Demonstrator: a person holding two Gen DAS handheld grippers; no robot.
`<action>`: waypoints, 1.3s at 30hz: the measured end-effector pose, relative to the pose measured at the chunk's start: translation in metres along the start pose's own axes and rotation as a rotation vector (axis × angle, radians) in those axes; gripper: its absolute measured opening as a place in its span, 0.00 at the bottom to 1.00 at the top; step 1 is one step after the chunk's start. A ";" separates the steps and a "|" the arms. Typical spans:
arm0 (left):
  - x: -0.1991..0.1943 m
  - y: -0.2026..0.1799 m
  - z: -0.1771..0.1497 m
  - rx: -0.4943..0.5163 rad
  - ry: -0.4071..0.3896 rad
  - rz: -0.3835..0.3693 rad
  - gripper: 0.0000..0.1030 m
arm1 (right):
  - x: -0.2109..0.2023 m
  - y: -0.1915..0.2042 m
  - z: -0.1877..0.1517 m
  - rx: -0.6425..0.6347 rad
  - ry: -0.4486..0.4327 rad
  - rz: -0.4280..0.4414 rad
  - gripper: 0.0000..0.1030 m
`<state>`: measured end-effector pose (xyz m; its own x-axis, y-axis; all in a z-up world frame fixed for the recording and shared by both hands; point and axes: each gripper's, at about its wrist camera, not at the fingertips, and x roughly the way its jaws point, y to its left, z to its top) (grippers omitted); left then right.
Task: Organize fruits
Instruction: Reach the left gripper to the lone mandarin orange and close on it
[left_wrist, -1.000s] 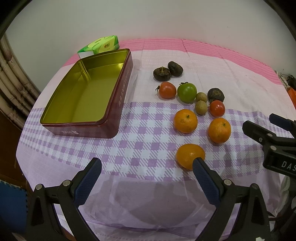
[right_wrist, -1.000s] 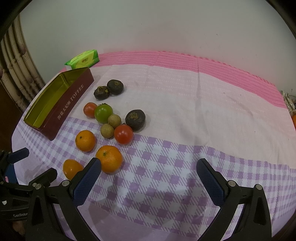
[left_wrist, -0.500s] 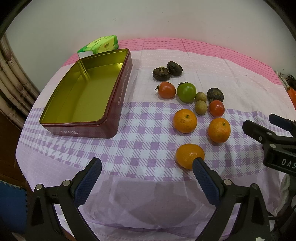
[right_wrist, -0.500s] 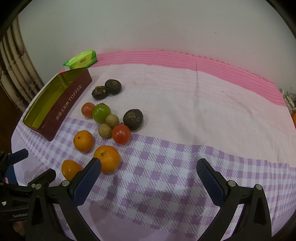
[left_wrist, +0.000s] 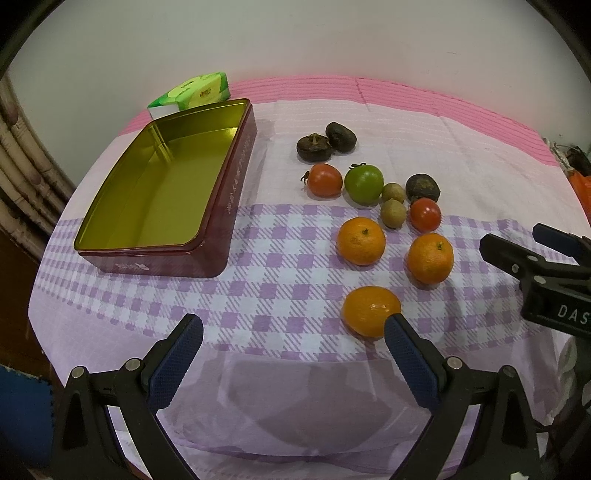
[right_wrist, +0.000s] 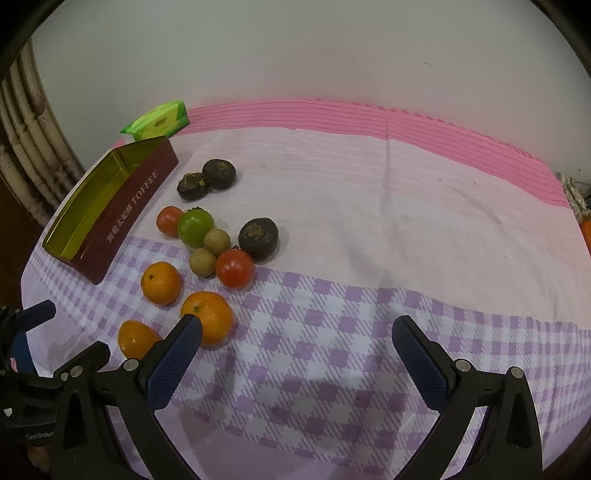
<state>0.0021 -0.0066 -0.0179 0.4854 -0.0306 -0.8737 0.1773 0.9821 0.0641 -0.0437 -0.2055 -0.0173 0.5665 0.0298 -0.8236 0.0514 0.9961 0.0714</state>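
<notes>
- Your left gripper and right gripper both hang wide apart, holding nothing.
- Since a second ago almost nothing has shifted; the right view has only drifted slightly. No fruit is taken yet.
- The nearest orange lies just beside your left gripper's right finger; the tin stands empty, well apart.
- Everything sits on a checked tablecloth against a plain wall.

Bare cloth lies open between the tin and the clustered fruit, while the tissue pack crowds the tin's far end
</notes>
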 end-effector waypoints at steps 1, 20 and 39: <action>0.000 -0.001 0.000 0.001 0.001 -0.004 0.94 | 0.000 -0.001 0.000 0.001 0.001 -0.002 0.99; 0.022 -0.016 0.007 0.057 0.069 -0.113 0.77 | 0.027 -0.036 0.000 0.089 0.069 -0.079 0.99; 0.044 -0.033 0.015 0.108 0.122 -0.190 0.38 | 0.046 -0.044 -0.005 0.104 0.129 -0.077 0.99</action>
<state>0.0306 -0.0431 -0.0515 0.3289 -0.1835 -0.9264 0.3490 0.9351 -0.0614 -0.0239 -0.2478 -0.0607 0.4479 -0.0295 -0.8936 0.1790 0.9822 0.0574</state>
